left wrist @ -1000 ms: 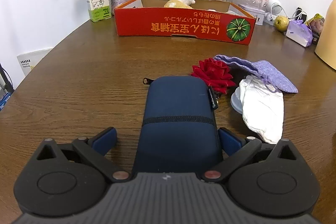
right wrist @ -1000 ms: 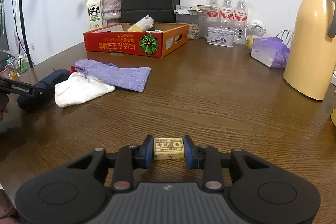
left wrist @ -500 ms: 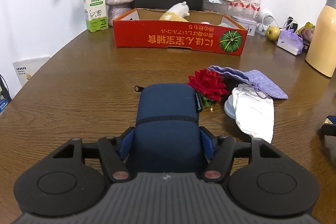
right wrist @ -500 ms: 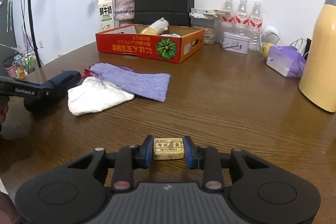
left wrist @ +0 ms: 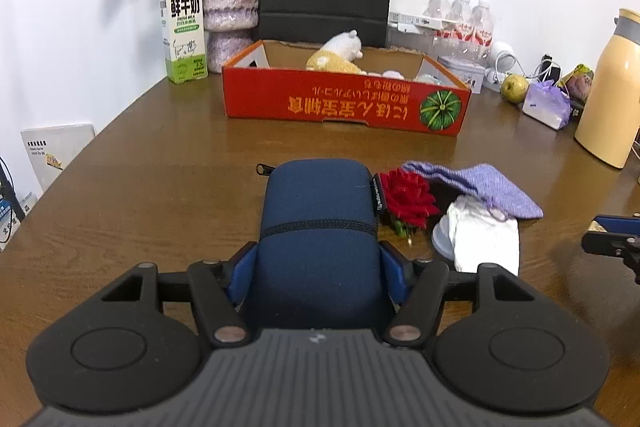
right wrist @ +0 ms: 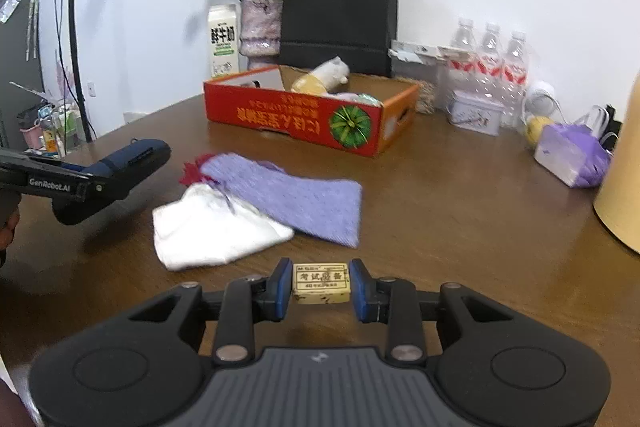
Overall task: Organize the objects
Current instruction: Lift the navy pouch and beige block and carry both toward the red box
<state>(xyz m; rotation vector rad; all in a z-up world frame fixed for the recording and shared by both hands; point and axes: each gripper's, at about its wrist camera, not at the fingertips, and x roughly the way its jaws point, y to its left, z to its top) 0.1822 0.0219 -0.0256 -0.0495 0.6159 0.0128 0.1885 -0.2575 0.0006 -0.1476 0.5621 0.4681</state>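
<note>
Navy case between left gripper fingers

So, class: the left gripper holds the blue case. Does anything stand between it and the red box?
Nothing visible does. Bare table lies between the blue case in the left gripper and the red box; the rose lies off right.

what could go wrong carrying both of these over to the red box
The long navy zip case is pinched only at its near end by the left gripper, so it could droop or slip. The small cream eraser in the right gripper is held by its ends; a bump on the red cardboard box might knock it free.
</note>
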